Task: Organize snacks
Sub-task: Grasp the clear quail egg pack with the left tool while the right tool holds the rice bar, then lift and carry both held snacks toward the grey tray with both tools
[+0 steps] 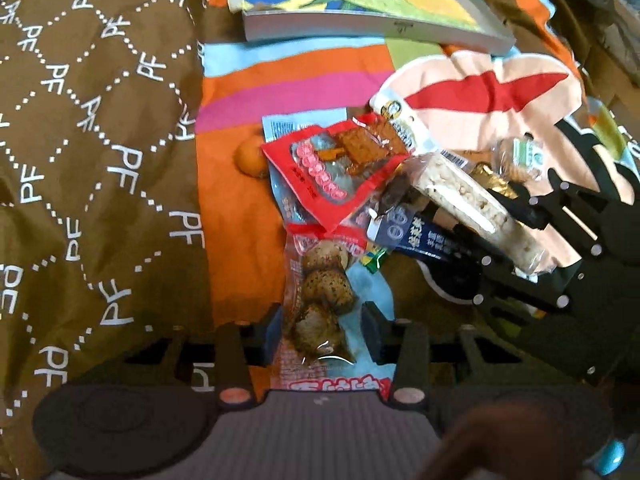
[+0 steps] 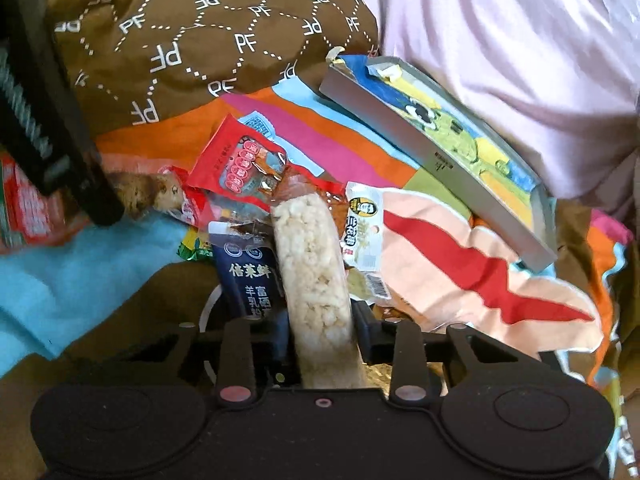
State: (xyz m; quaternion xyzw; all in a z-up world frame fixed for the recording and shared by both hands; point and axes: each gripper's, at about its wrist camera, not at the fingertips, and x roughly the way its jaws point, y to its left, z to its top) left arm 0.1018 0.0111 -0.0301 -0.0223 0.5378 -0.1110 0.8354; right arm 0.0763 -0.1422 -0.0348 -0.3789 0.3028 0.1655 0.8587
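A clear and red packet of brown round snacks [image 1: 324, 292] lies between the fingertips of my left gripper [image 1: 322, 332], which is shut on its lower part. My right gripper [image 2: 320, 328] is shut on a puffed rice bar in a clear wrapper [image 2: 312, 272]; the left wrist view shows that bar [image 1: 472, 204] tilted over the pile. The pile on the striped sheet holds a red tofu packet [image 1: 340, 168], a dark blue sachet [image 2: 248, 276], a white and yellow packet [image 2: 364, 232], a small green wrapper [image 1: 374, 258] and a cookie packet [image 1: 520, 156].
A brown quilt printed with "PF" [image 1: 100, 140] rises along the left. A thick picture book [image 1: 360, 8] lies behind the pile. A small orange fruit [image 1: 250, 158] sits at the pile's left edge. Pink fabric [image 2: 500, 60] fills the far right.
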